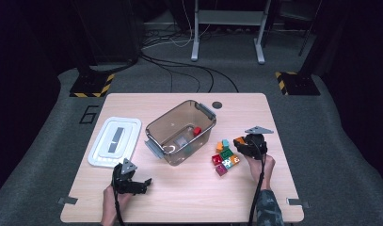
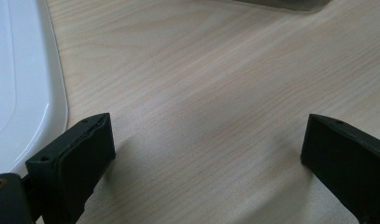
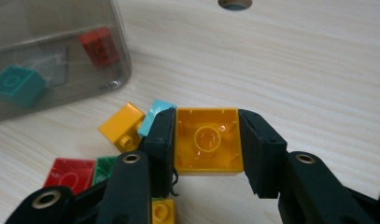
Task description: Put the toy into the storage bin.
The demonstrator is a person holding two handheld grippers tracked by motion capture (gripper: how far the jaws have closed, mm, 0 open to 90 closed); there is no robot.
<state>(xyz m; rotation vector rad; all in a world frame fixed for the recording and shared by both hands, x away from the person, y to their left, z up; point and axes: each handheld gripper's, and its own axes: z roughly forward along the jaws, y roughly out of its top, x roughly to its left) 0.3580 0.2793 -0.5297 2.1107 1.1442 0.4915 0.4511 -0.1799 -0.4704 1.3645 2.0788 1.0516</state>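
The gripped brick [image 3: 207,141] is orange-yellow, the jaws black. The bin [image 1: 166,123] is smoky grey-brown, its lid [image 1: 115,141] white. Table [image 1: 189,193]: pale wood grain.

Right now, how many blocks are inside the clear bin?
2 in the clear bin: a red block near its far right wall, and a teal block nearer the middle. Others may be hidden.

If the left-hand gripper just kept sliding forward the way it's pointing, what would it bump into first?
Probably the clear plastic bin ahead: bare table lies between the open left gripper and it. The white lid sits off to one side, likely missed.
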